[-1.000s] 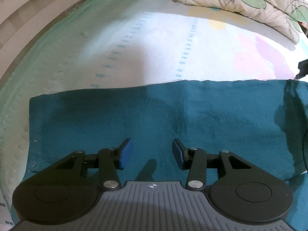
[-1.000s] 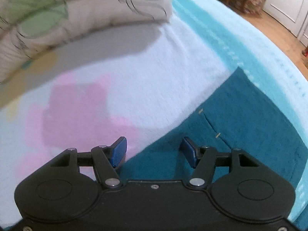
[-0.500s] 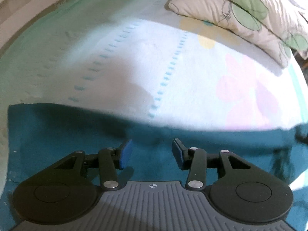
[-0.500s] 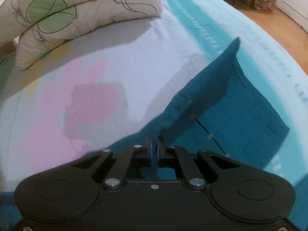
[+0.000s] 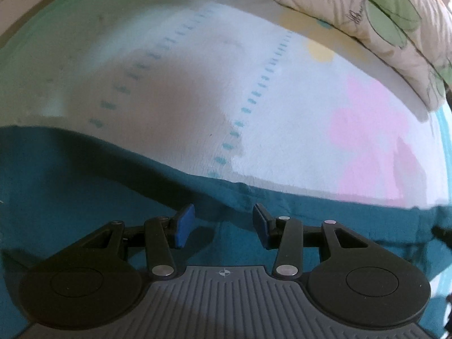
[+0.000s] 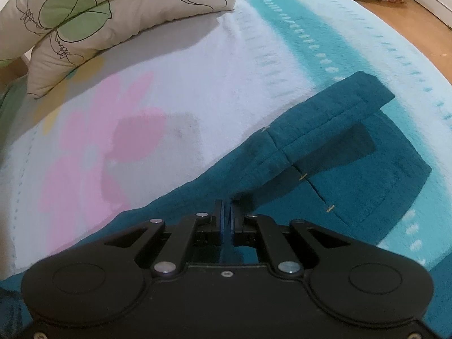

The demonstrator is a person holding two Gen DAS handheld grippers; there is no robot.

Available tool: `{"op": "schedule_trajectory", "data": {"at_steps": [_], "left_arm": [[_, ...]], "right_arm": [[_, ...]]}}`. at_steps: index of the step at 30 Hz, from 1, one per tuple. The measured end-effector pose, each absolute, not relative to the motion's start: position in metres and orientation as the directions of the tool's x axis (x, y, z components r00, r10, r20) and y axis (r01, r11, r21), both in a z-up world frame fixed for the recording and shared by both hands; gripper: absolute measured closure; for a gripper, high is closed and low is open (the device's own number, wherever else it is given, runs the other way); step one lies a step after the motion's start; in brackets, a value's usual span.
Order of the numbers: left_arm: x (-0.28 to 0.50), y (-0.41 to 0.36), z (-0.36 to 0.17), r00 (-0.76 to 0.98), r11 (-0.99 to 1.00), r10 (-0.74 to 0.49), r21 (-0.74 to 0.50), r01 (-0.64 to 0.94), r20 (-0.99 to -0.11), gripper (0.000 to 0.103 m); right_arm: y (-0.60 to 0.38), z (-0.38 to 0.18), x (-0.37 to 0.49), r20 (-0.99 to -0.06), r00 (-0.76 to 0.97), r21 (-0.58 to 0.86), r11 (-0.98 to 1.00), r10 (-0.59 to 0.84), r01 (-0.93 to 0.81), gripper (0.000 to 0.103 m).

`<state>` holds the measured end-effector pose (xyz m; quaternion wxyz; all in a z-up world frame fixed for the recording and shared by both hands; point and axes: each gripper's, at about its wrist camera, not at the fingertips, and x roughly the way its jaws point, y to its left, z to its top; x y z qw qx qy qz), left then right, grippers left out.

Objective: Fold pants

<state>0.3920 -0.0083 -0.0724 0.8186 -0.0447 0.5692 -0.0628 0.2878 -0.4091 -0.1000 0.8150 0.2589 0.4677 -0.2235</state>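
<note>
The bed (image 6: 325,8), under a white and turquoise blanket (image 6: 197,90) with pink flower prints and a leaf-print pillow (image 6: 118,8) at its far side, carries the teal pants (image 6: 367,175), which lie spread across the near part of the blanket. Their long axis appears to run side to side across both views, with the waistband and pocket end pointing to the right, toward the bed's turquoise border. The fold looks barely begun: most of the cloth lies flat, and only the far edge near the waistband is raised. The right tongs (image 6: 226,221) are pressed together on that raised edge. The left tongs (image 5: 223,226) stand apart just above the cloth's far edge, gripping nothing.
</note>
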Motion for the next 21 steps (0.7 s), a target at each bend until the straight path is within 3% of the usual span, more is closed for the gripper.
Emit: {"op": "schedule_trajectory", "data": {"at_steps": [11,18,19,20,21], "left_arm": [[0.416,-0.003,-0.092,0.332,0.968,-0.204,-0.241,-0.074,-0.921,0.059],[0.437,-0.013,-0.114,0.275,0.986,-0.100,-0.132,-0.100,-0.956,0.059],[0.435,-0.013,-0.112,0.294,0.986,-0.093,-0.129,-0.102,-0.951,0.069],[0.434,-0.015,-0.110,0.311,0.988,-0.083,-0.118,-0.095,-0.947,0.096],[0.433,-0.017,-0.107,0.311,0.990,-0.084,-0.114,-0.079,-0.947,0.099]], "right_arm": [[-0.409,-0.103,0.289,-0.884,0.453,0.205,0.774,-0.117,0.600,0.095],[-0.407,-0.106,0.288,-0.886,0.450,0.208,0.769,-0.114,0.605,0.095],[-0.407,-0.105,0.287,-0.885,0.452,0.210,0.768,-0.114,0.605,0.095],[-0.407,-0.104,0.286,-0.882,0.457,0.214,0.769,-0.112,0.603,0.095],[-0.407,-0.102,0.284,-0.881,0.461,0.220,0.767,-0.109,0.603,0.095]]}}
